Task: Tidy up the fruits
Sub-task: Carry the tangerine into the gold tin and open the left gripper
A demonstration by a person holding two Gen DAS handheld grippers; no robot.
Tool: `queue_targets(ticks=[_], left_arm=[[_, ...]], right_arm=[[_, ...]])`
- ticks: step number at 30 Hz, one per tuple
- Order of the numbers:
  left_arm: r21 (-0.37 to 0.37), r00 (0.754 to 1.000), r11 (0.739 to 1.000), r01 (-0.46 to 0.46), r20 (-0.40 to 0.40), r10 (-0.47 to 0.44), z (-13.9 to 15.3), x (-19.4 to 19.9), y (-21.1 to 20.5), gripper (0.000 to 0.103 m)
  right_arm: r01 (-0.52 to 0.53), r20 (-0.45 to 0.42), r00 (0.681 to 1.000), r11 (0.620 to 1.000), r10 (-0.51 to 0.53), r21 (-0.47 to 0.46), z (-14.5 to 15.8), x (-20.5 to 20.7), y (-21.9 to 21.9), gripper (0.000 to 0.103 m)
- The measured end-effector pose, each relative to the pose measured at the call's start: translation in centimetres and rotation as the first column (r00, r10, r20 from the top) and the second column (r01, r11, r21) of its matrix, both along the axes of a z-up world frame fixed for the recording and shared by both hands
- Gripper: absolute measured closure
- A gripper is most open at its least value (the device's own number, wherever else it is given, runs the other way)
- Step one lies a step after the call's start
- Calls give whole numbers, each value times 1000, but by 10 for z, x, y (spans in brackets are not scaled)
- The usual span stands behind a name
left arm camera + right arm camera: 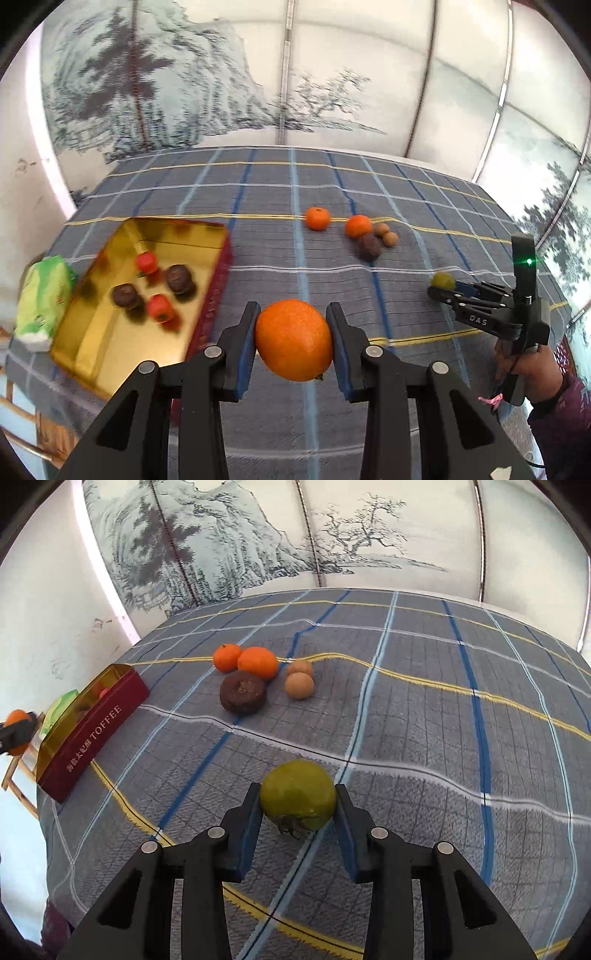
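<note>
- Left gripper (291,341) clamps an orange (293,339) between both pads, carried above the plaid cloth (369,295), just right of the gold tin (92,339).
- Tin holds two red and two dark fruits; free floor sits at its near end.
- Right gripper (298,805) is closed on a green fruit (298,794); blur hides whether it is lifted clear.
- To do well: bring the orange over the empty near corner, lower inside the wall, then release so nothing rolls.
</note>
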State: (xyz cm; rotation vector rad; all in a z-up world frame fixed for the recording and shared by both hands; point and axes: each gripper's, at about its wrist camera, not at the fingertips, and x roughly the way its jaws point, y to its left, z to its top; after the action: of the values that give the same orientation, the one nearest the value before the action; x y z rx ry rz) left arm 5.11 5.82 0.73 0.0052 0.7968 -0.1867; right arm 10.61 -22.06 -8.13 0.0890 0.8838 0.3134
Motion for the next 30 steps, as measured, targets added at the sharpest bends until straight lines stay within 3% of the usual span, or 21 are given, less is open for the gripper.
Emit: queue_targets(ticks=[7,15,30], left_arm=[[36,993,993,-115,3,115,0,-10,59,70],[95,978,974,-206,5,207,-24,1,112,70],[84,968,966,-244,-36,248,-58,27,143,70]], right_arm=[[23,20,1000,999,-22,-43,-3,-3,5,64],[26,26,999,999,-25,-48,-2,-4,5,64],[27,26,999,998,-25,-54,-2,-3,4,64]])
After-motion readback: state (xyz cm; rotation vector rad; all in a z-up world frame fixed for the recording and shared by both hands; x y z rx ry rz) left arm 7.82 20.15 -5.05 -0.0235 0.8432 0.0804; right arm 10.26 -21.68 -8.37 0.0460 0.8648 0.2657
